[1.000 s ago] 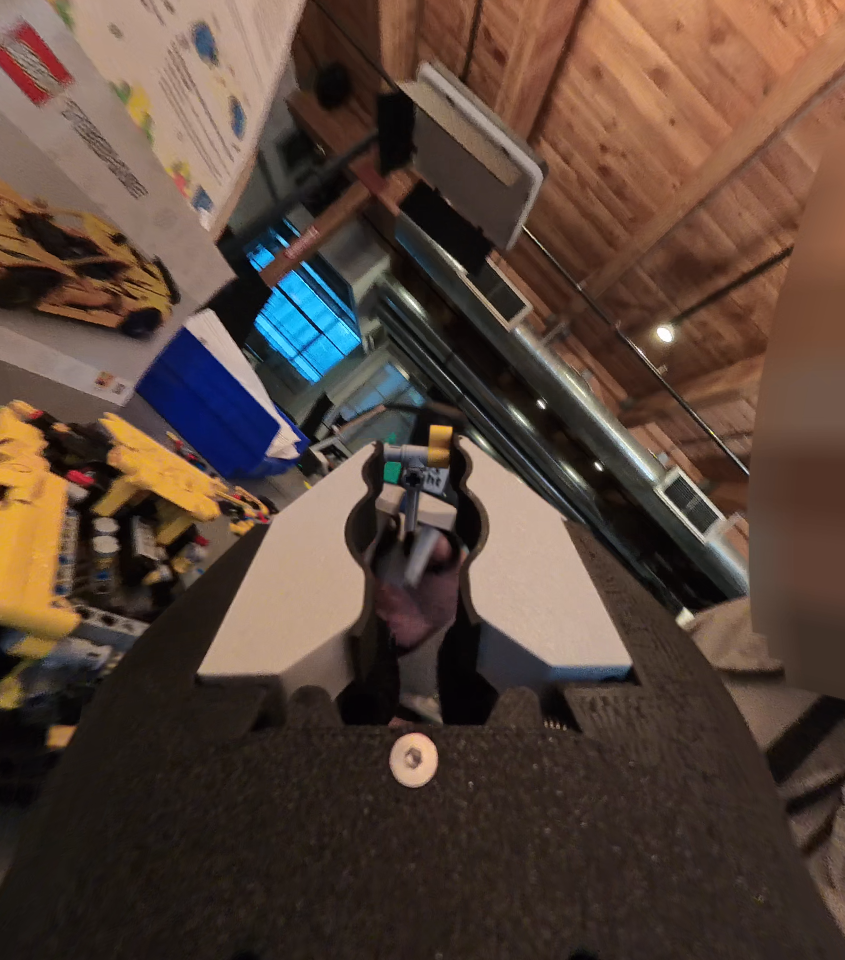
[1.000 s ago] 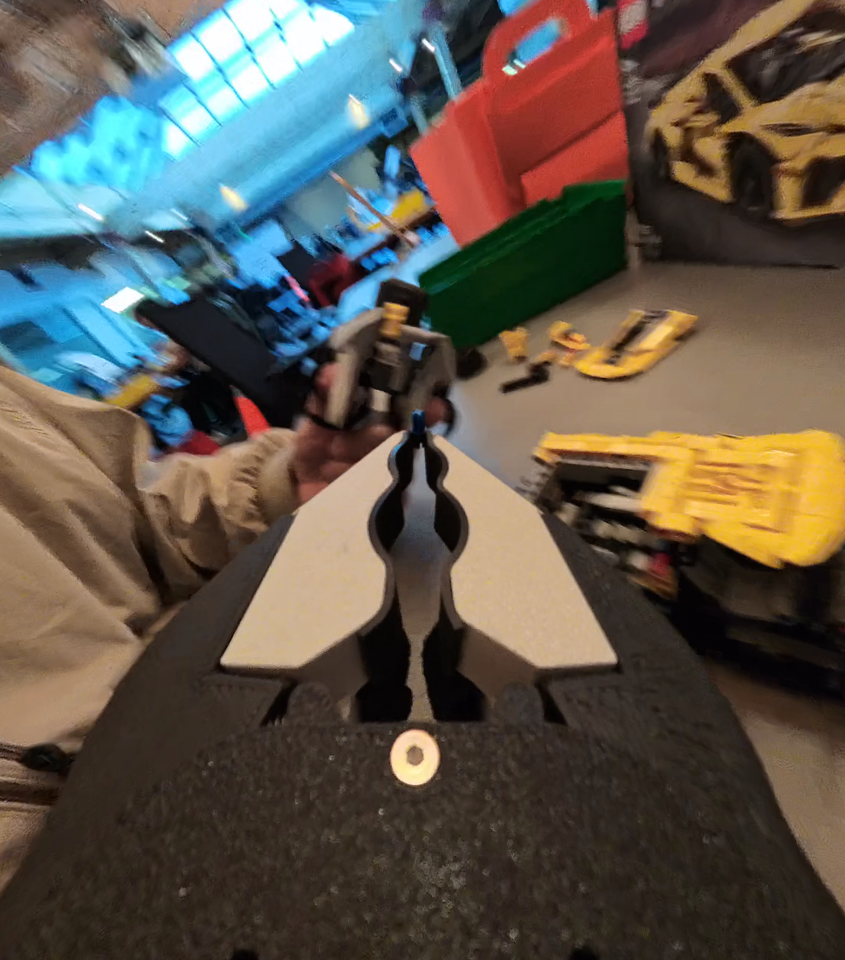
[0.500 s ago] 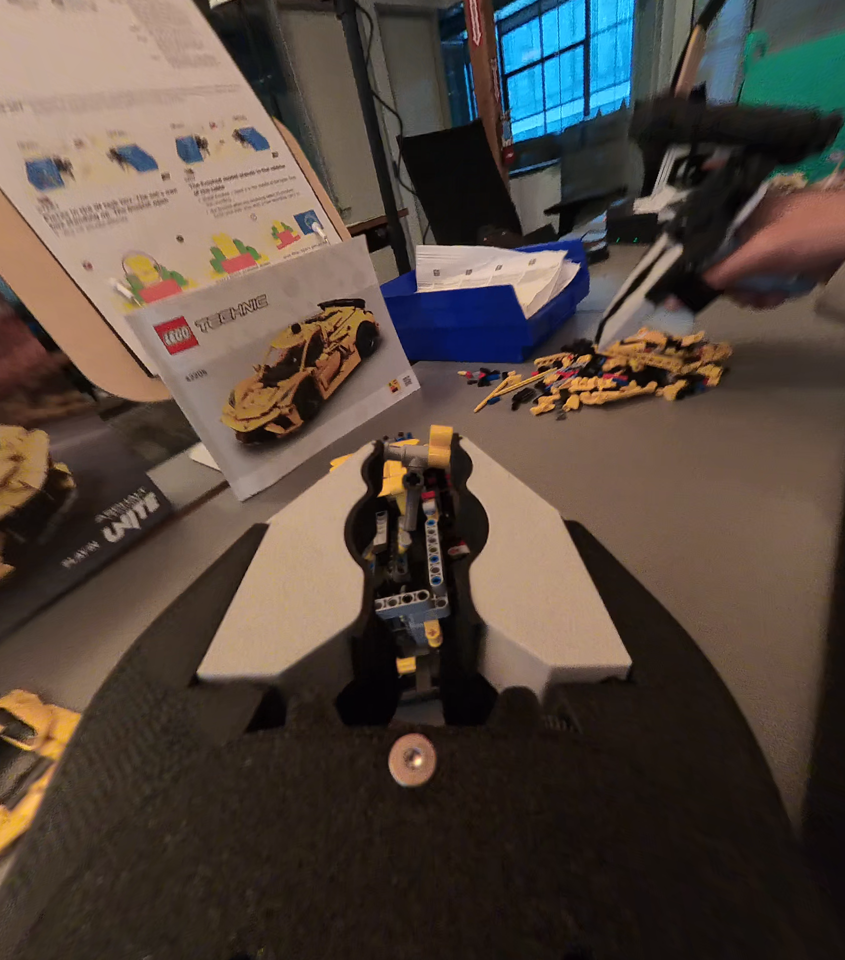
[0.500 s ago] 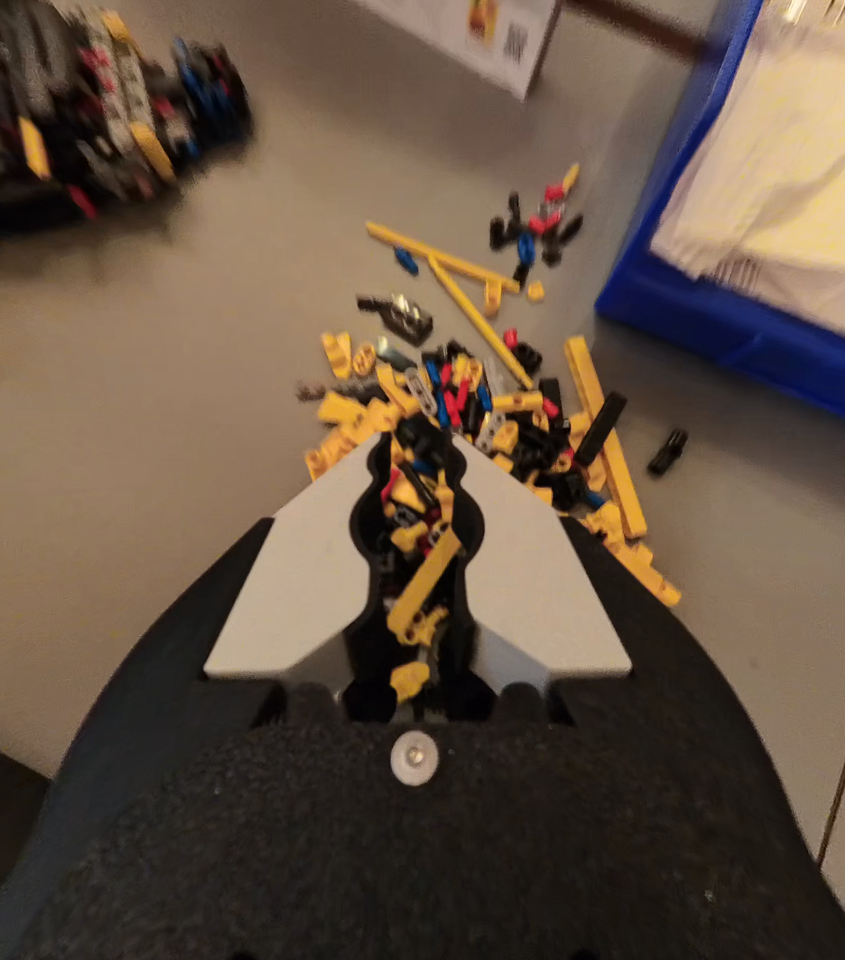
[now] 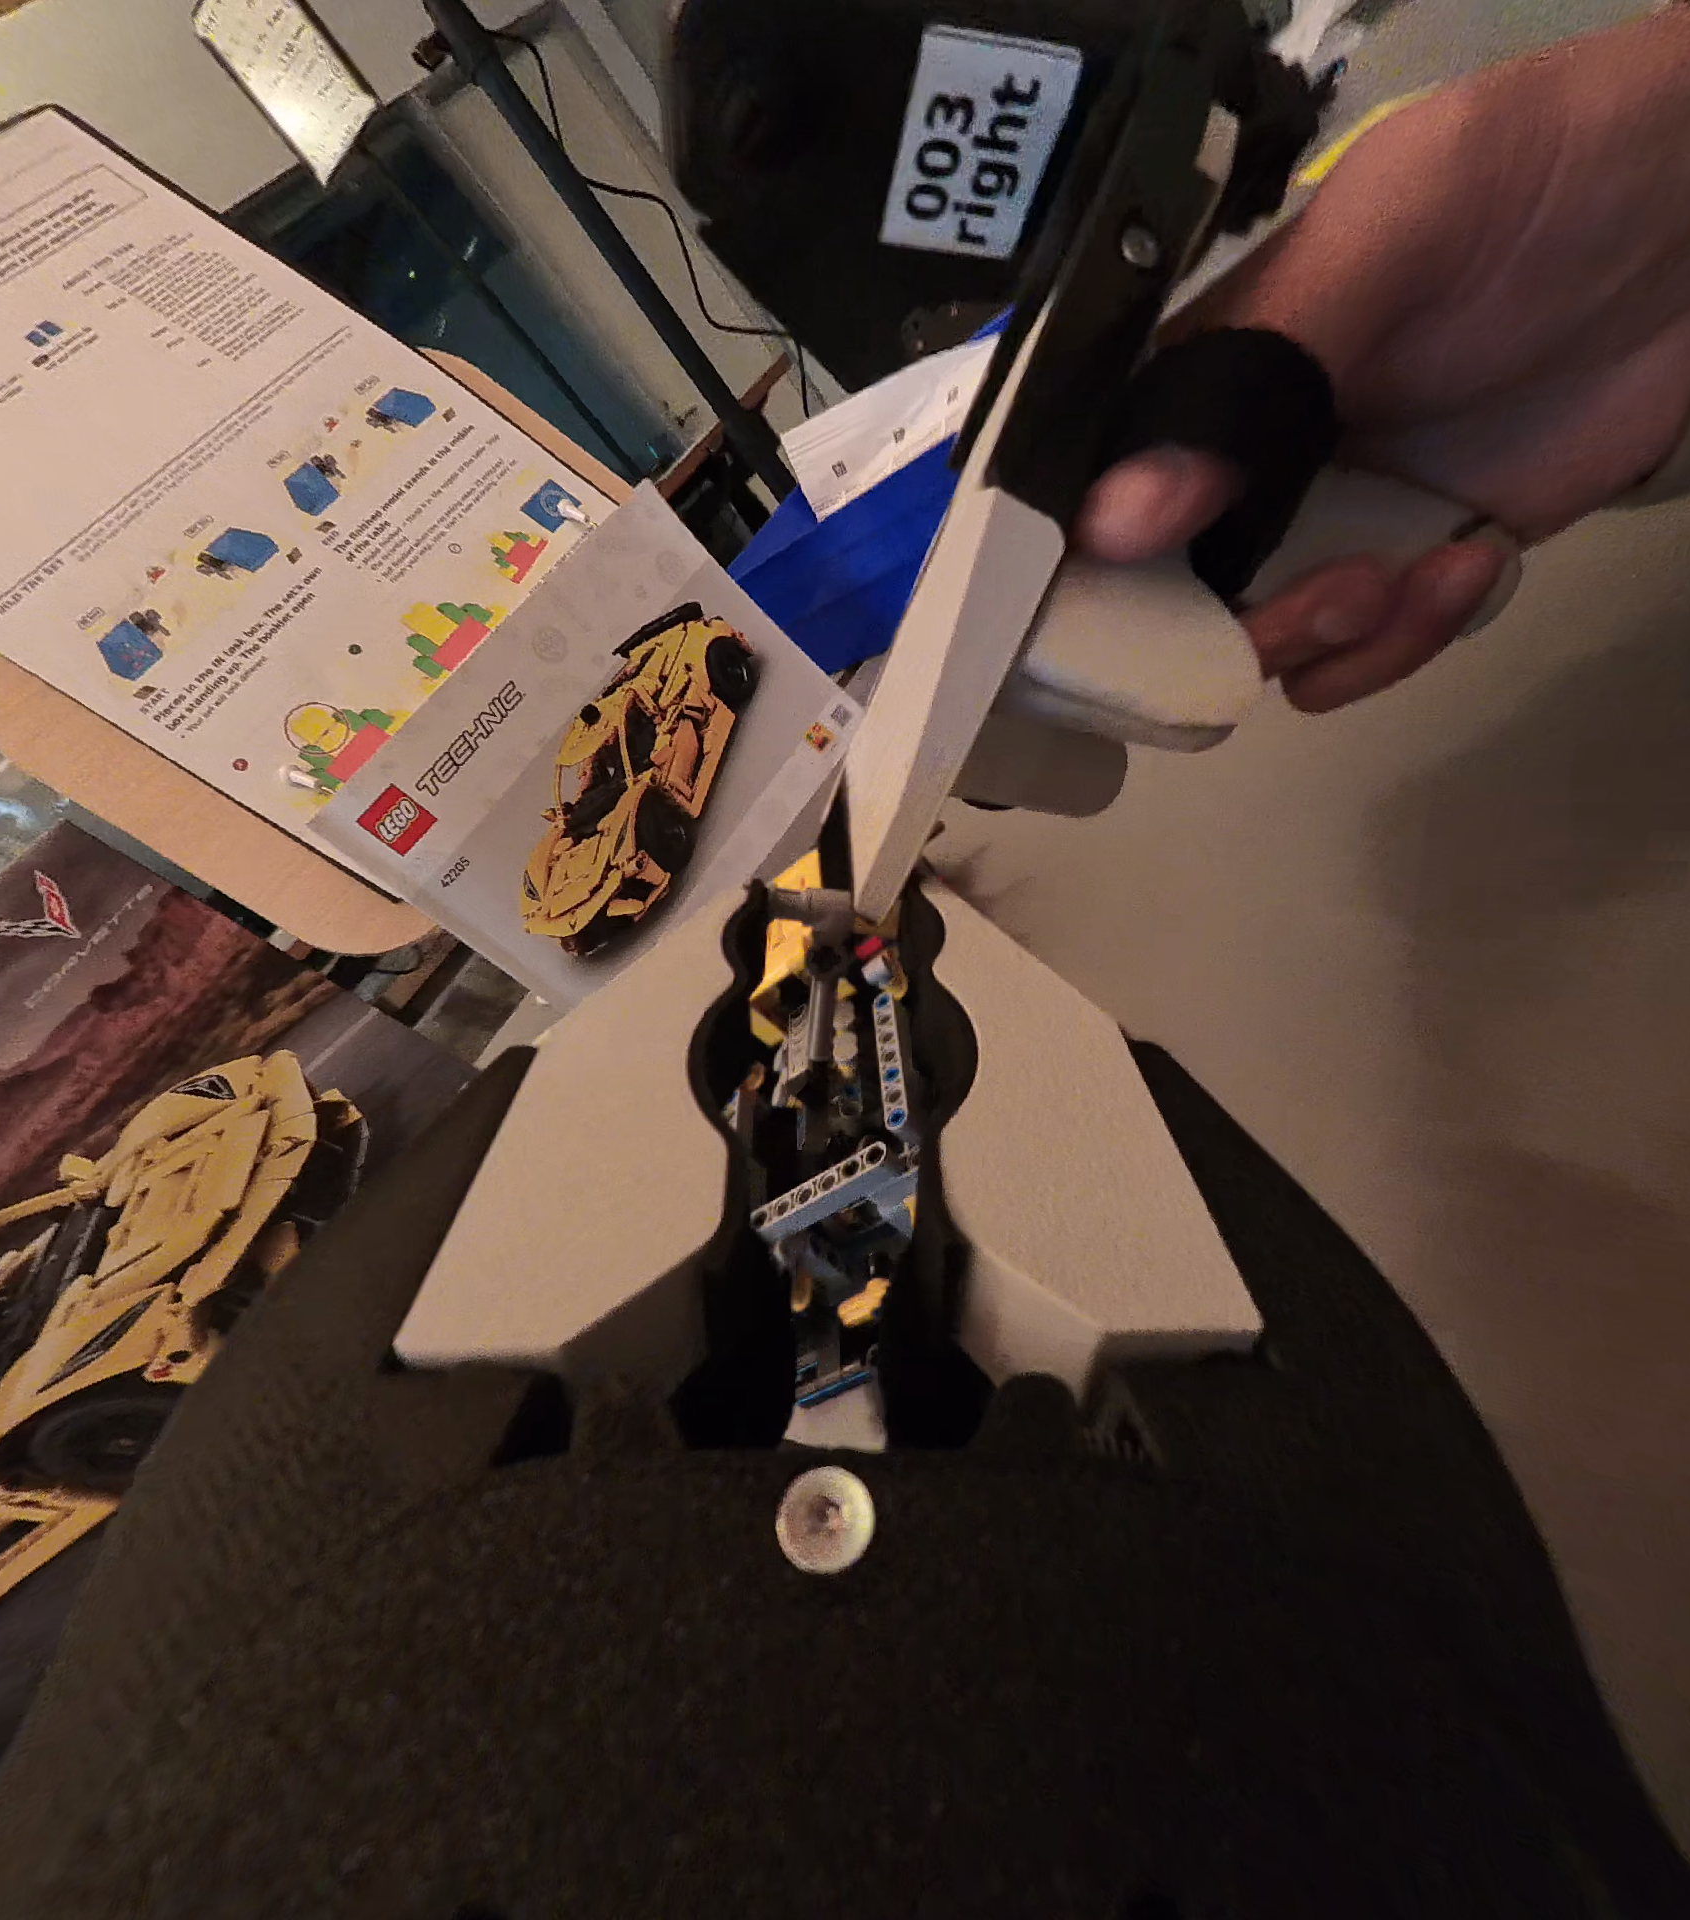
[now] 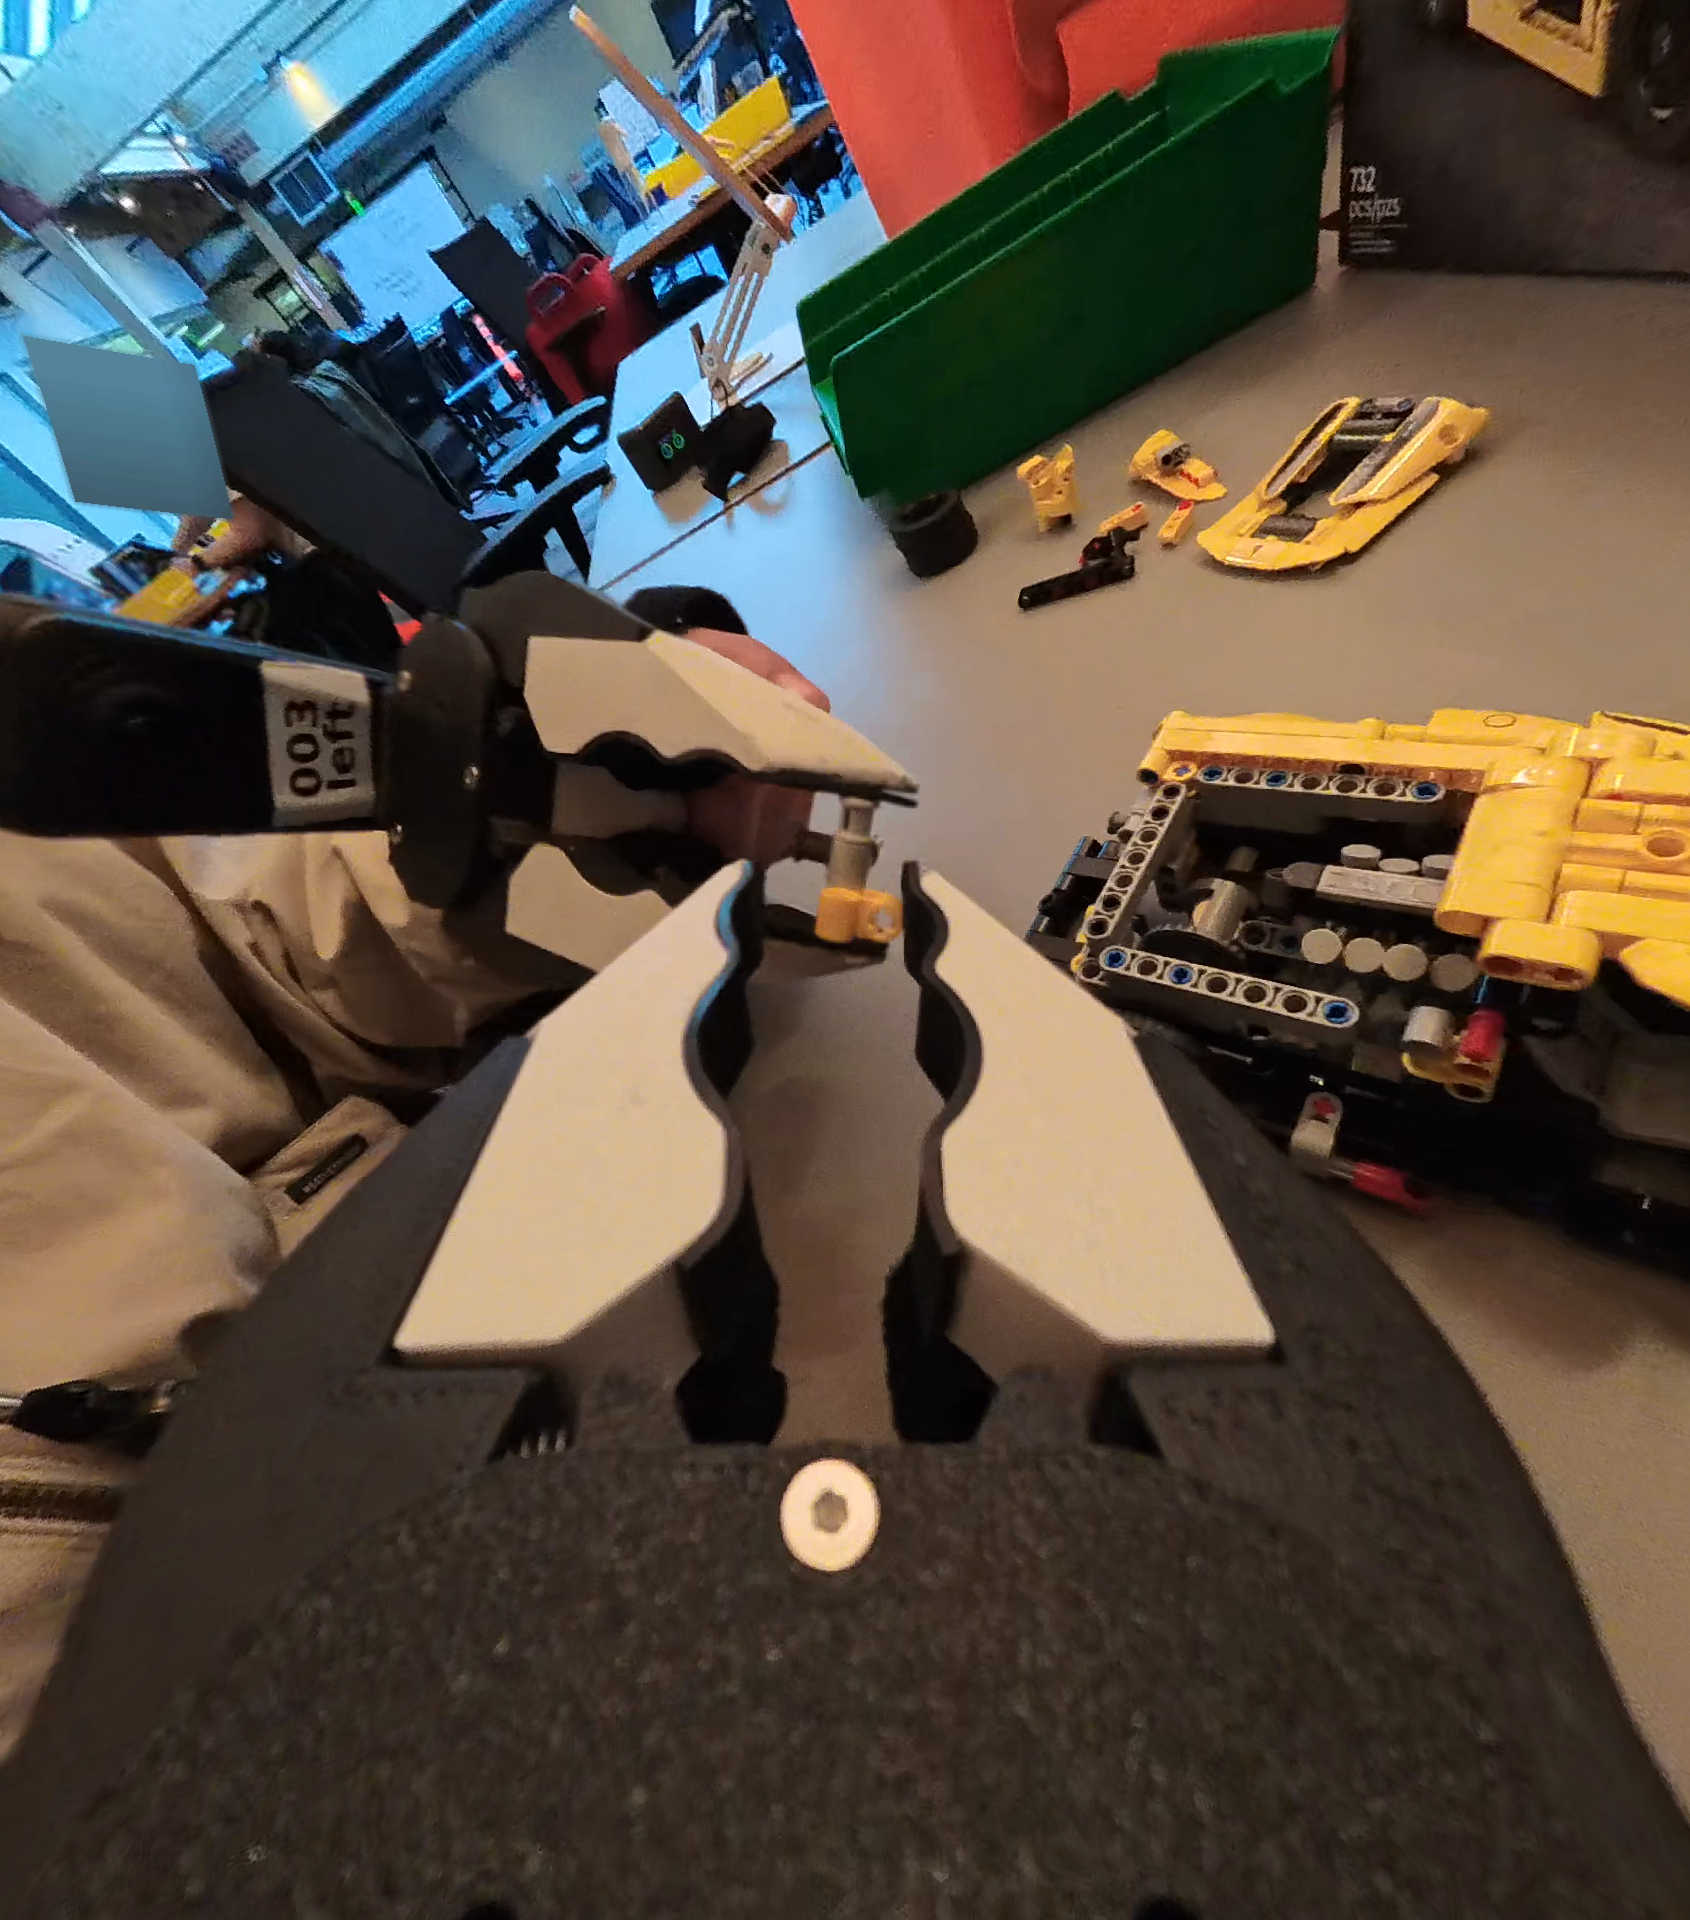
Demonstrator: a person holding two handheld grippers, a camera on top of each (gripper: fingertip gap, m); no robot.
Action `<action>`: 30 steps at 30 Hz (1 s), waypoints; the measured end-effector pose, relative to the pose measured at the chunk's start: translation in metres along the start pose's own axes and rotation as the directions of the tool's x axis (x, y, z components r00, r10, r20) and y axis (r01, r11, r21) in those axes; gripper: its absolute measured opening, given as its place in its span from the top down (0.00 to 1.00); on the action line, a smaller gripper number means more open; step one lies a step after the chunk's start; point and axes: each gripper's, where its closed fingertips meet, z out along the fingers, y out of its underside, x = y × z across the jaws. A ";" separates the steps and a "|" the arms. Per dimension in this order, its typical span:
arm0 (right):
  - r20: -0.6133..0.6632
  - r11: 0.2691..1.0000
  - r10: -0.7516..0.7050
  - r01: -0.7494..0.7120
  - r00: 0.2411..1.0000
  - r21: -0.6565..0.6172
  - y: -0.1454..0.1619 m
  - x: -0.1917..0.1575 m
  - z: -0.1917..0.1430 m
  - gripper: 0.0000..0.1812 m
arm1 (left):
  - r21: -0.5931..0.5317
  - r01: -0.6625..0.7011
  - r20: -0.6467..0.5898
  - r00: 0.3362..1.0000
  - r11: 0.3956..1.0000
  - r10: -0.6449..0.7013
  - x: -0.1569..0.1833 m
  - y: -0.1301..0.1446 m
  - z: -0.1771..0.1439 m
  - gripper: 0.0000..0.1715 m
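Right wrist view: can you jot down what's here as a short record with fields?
Left tongs: shut on a small grey-and-yellow brick piece
Right tongs: open, tips either side of that piece
Table: grey
Right of tongs: half-built yellow toy car
Farther back: green bin, loose yellow parts, black wheel

The left gripper (image 5: 825, 914) has its jaws pinched nearly together; the right gripper (image 6: 830, 883), jaws parted, points at its tips.
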 end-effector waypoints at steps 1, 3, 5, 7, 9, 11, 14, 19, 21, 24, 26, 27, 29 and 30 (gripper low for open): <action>-0.003 1.000 0.005 -0.005 1.000 -0.001 0.001 0.001 0.000 0.88 | -0.004 -0.026 0.005 1.000 1.000 0.026 0.001 0.000 0.000 0.86; 0.007 1.000 0.007 -0.007 1.000 0.003 0.002 0.002 -0.001 0.92 | 0.000 -0.050 0.005 0.999 0.999 0.050 0.003 -0.002 -0.001 0.86; 0.010 1.000 0.015 -0.015 1.000 -0.006 0.005 0.003 -0.001 0.92 | -0.017 -0.065 -0.006 0.998 0.998 0.065 0.006 0.000 0.000 0.86; 0.018 1.000 0.018 -0.018 1.000 -0.004 0.007 0.003 0.000 0.92 | -0.031 -0.074 -0.007 0.997 0.997 0.074 0.007 0.002 0.000 0.86; 0.050 0.999 0.036 -0.037 0.998 0.013 0.005 0.000 0.001 0.96 | -0.035 -0.060 -0.039 0.998 0.998 0.058 0.012 0.003 0.000 0.86; 0.070 0.997 0.064 -0.066 0.996 0.034 0.002 0.000 -0.001 0.97 | -0.024 -0.064 -0.038 0.997 0.998 0.063 0.012 0.001 -0.001 0.86; 0.080 0.998 0.051 -0.054 0.995 0.035 0.000 -0.002 -0.003 0.97 | -0.008 -0.027 -0.036 0.999 1.000 0.027 0.012 -0.003 -0.001 0.86; 0.132 0.948 0.133 -0.165 0.982 0.271 -0.032 0.006 -0.023 0.97 | 0.051 0.442 -0.058 0.897 0.896 -0.439 -0.020 -0.010 -0.008 0.81; 0.102 0.939 0.055 -0.086 0.993 0.334 -0.042 0.002 -0.030 0.97 | 0.067 0.674 -0.192 0.733 0.736 -0.653 -0.022 -0.017 -0.010 0.81; 0.151 0.921 0.024 -0.080 0.988 0.381 -0.050 -0.009 -0.030 0.97 | -0.028 0.898 -0.447 0.382 0.439 -0.809 -0.011 -0.032 -0.011 0.81; 0.165 0.913 0.038 -0.101 0.986 0.395 -0.051 -0.010 -0.025 0.97 | -0.037 0.949 -0.528 0.247 0.313 -0.812 -0.014 -0.041 -0.013 0.81; 0.172 0.907 0.041 -0.108 0.984 0.406 -0.052 -0.012 -0.023 0.97 | -0.034 0.950 -0.532 0.245 0.310 -0.810 -0.014 -0.041 -0.012 0.81; 0.194 0.900 0.042 -0.121 0.980 0.420 -0.055 -0.017 -0.021 0.97 | 0.014 0.950 -0.528 0.273 0.313 -0.804 -0.018 -0.044 -0.012 0.87; 0.213 0.893 0.046 -0.135 0.976 0.429 -0.056 -0.019 -0.020 0.97 | 0.031 0.949 -0.520 0.283 0.313 -0.806 -0.020 -0.044 -0.012 0.89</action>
